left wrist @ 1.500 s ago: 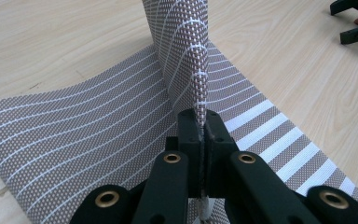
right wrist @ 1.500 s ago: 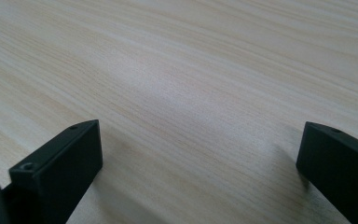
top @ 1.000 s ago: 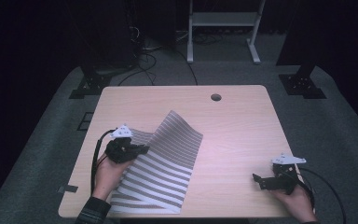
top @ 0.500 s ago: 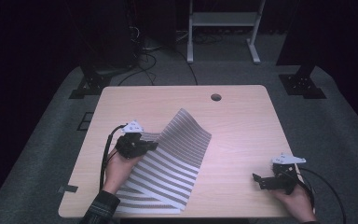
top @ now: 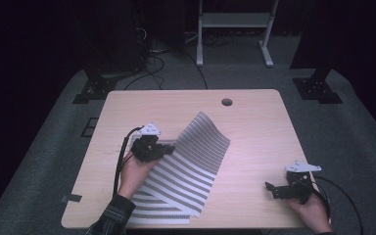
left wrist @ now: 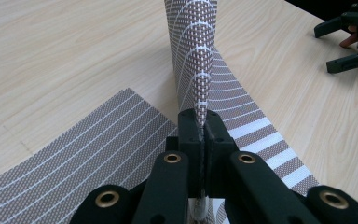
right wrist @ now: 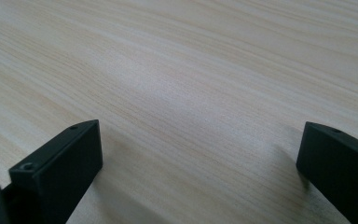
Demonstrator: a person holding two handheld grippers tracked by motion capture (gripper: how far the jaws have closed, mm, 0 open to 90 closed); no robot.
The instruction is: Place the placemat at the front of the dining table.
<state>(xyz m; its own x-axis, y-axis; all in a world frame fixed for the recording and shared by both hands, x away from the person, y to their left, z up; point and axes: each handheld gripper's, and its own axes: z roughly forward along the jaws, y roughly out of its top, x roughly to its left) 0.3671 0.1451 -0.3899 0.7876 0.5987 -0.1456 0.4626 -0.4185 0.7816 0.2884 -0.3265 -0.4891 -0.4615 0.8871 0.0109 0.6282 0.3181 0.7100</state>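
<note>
A grey woven placemat with white stripes (top: 186,171) lies on the wooden table (top: 254,127), its far left part lifted and folding over to the right. My left gripper (top: 169,149) is shut on the mat's edge; in the left gripper view the two jaws pinch the raised fold of the placemat (left wrist: 196,60) between them, left gripper (left wrist: 200,128). My right gripper (top: 270,188) rests near the table's front right, held by a hand, open with bare wood between its jaws in the right gripper view (right wrist: 200,154). It also shows far off as the right gripper (left wrist: 349,42).
A round cable hole (top: 226,102) sits near the table's far edge. Beyond the table are a white stand (top: 232,29), cables and dark equipment on the floor. Bare wood lies between the mat and the right gripper.
My left gripper has carried the mat's edge to the right, lifting the fold higher and further over the lower part. The right gripper has stayed put.
</note>
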